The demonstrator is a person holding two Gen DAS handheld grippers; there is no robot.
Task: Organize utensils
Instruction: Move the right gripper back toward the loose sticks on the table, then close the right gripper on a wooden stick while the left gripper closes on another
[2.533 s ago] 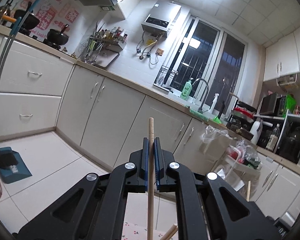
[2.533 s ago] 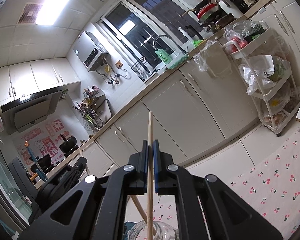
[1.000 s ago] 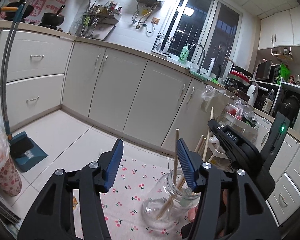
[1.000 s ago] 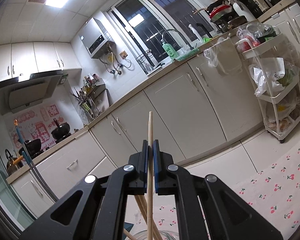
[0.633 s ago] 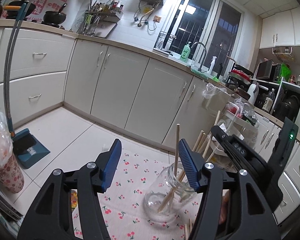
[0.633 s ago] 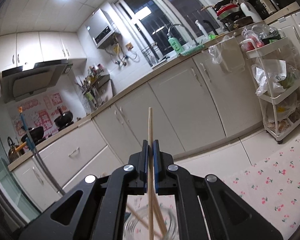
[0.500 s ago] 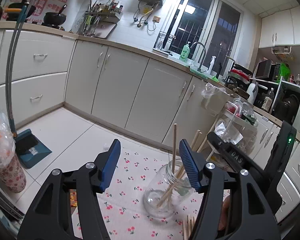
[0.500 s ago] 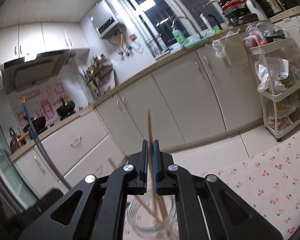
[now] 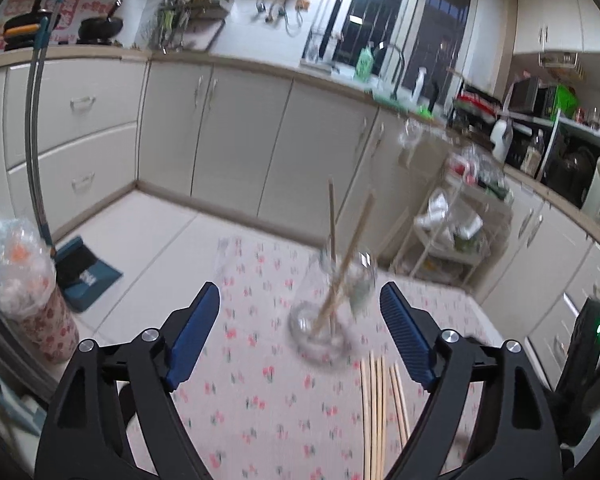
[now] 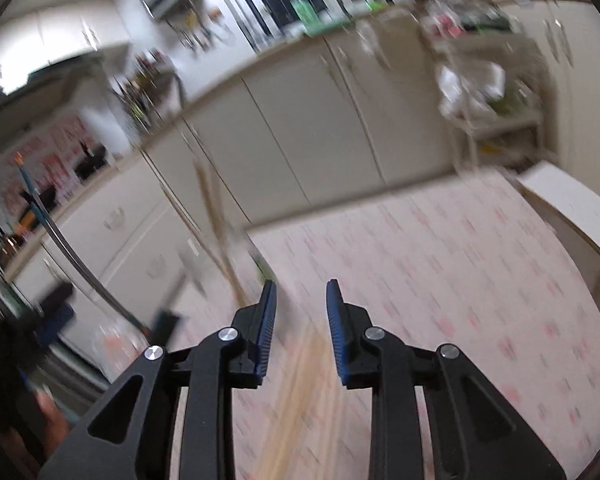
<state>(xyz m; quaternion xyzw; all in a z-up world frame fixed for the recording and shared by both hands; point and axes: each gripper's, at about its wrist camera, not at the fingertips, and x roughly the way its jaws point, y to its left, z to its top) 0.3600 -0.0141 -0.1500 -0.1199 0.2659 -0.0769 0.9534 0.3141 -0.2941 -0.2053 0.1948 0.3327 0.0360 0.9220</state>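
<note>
Both the left gripper (image 9: 300, 330) and right gripper (image 10: 301, 325) are hanging spread and empty near the clear glass jar (image 9: 332, 312) holding two wooden chopsticks (image 9: 342, 264), risking toppling it while reaching for the loose wooden chopsticks (image 9: 380, 408) lying just beside it on the cherry-print tabletop (image 9: 260, 400).

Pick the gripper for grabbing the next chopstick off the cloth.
Likely the right gripper: it is open with the blurred loose chopsticks lying between its fingers. The left gripper, also open, faces the jar, chopsticks off to its right.
</note>
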